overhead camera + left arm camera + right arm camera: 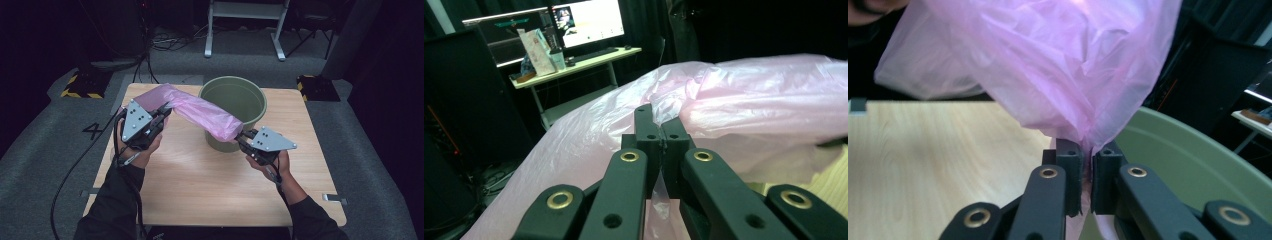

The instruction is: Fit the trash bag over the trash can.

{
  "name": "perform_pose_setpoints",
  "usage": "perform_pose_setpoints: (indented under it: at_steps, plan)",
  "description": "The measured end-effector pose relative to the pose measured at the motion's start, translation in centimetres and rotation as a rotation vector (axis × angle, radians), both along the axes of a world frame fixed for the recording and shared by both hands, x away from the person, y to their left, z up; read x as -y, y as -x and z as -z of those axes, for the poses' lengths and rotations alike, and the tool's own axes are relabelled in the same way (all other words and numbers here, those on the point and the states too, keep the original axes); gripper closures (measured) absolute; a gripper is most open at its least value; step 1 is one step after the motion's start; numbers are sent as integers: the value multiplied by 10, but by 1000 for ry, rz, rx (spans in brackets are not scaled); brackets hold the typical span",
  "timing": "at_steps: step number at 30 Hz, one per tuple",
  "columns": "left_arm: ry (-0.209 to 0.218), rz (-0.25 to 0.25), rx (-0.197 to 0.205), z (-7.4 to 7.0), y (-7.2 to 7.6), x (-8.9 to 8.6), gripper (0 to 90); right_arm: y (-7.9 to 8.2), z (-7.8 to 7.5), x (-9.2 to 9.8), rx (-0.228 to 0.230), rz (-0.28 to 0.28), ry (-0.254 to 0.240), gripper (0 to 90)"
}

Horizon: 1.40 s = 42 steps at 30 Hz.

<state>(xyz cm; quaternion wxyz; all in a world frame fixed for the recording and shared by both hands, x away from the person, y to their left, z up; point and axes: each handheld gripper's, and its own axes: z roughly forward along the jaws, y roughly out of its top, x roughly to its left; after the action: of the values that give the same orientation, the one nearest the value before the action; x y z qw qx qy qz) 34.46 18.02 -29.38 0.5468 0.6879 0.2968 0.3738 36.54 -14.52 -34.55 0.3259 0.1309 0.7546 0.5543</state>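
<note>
Table point(200, 185), light wood, carries a green bin point(234, 97) standing upright at its far middle. Pink plastic bag point(200, 112) hangs in the air, stretched from the left over the bin's near rim. Left gripper point(162, 114) is clamped on one end of the film; right gripper point(242, 137) is clenched on the other end. Judged: both grips made; bag unopened, not yet lining the bin. Opening its mouth and seating it remain.

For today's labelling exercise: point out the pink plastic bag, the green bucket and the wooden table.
pink plastic bag point(200, 112), high view, middle of the stretched film.
green bucket point(240, 100), high view, inner wall.
wooden table point(210, 185), high view, bare top.
</note>
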Motion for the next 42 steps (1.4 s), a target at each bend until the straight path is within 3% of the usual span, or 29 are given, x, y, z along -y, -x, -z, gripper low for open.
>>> perform_pose_setpoints:
  at_steps: [3,13,17,19,27,28,31,32,33,37,42]
  plan:
    - [-4,12,9,-1,4,1,895,-7,-7,5,19,33,-35,886]
    - [-21,74,-4,2,5,8,895,-36,-28,13,74,116,-69,894]
    - [-31,101,-14,5,4,12,895,-52,-32,14,58,138,-63,894]
    - [-35,114,-22,7,3,14,895,-63,-34,16,17,142,-88,892]
    - [-81,148,-59,19,-3,32,895,-94,-29,16,-79,175,-52,872]
    - [-87,149,-60,20,-4,34,895,-99,-27,17,-117,162,-52,845]
    - [-98,155,-76,25,-8,43,894,-105,-23,17,-152,179,-39,741]
    - [-103,151,-84,28,-11,47,895,-107,-21,17,-171,175,-24,680]
    - [-106,144,-87,30,-12,49,895,-109,-19,17,-183,194,-1,542]
    - [-131,74,-95,35,-23,54,895,-111,-16,18,-227,198,55,301]
    - [-119,55,-128,39,-34,54,895,-106,-16,21,-235,166,86,199]
